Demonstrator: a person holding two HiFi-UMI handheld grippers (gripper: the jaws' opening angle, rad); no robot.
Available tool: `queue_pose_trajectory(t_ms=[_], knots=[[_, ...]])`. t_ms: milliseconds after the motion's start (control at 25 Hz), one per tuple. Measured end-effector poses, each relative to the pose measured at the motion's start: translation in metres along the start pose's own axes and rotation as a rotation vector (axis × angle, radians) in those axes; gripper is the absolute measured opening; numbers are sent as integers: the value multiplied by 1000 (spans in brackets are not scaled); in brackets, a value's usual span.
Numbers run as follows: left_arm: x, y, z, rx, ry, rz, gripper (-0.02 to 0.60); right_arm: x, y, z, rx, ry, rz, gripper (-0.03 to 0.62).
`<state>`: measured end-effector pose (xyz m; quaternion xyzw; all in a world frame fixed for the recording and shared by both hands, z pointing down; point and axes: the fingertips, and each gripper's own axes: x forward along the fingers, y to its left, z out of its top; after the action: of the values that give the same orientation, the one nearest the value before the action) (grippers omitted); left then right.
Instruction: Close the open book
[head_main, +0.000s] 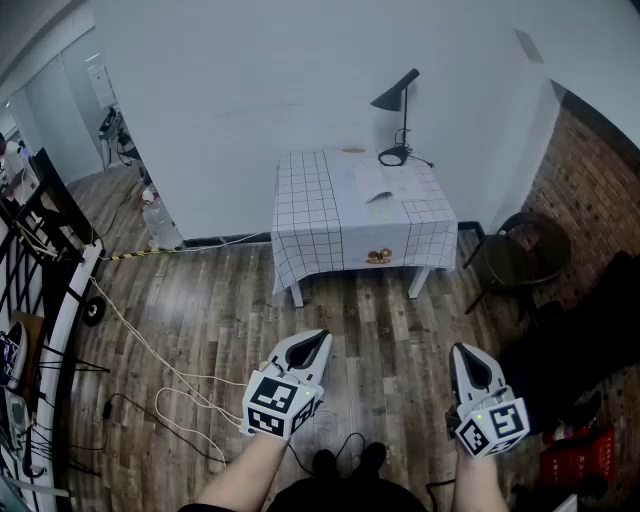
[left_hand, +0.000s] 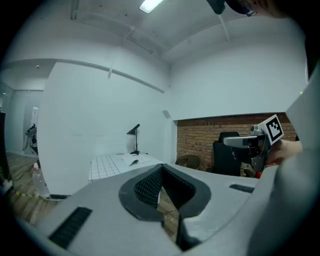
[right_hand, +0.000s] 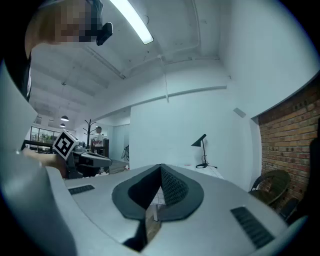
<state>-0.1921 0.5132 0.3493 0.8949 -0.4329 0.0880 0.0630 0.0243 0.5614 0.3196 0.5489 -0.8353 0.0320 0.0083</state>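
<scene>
An open book (head_main: 385, 184) lies on a table with a white checked cloth (head_main: 310, 215) against the far wall; the left gripper view shows the book (left_hand: 131, 159) small and far off. Both grippers hang low over the wooden floor, well short of the table. My left gripper (head_main: 321, 337) (left_hand: 161, 167) has its tips together and nothing between them. My right gripper (head_main: 462, 349) (right_hand: 160, 166) is also shut and empty. Each gripper view shows the other gripper off to the side.
A black desk lamp (head_main: 401, 98) stands at the table's back right. A round dark chair (head_main: 522, 249) sits right of the table by the brick wall. Cables (head_main: 150, 372) trail over the floor at left, near a metal rack (head_main: 35, 262). A red crate (head_main: 577, 461) is at lower right.
</scene>
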Motion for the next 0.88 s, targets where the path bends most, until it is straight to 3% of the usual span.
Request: queue_pose_trajectory(t_ms=[480,880], knots=[[25,-16,1,0,21,20,5,0,-33,-3,19,-1,14,3],[54,-48,21,22,-2,46,5,-6,-73,3,80,-35,76,3]])
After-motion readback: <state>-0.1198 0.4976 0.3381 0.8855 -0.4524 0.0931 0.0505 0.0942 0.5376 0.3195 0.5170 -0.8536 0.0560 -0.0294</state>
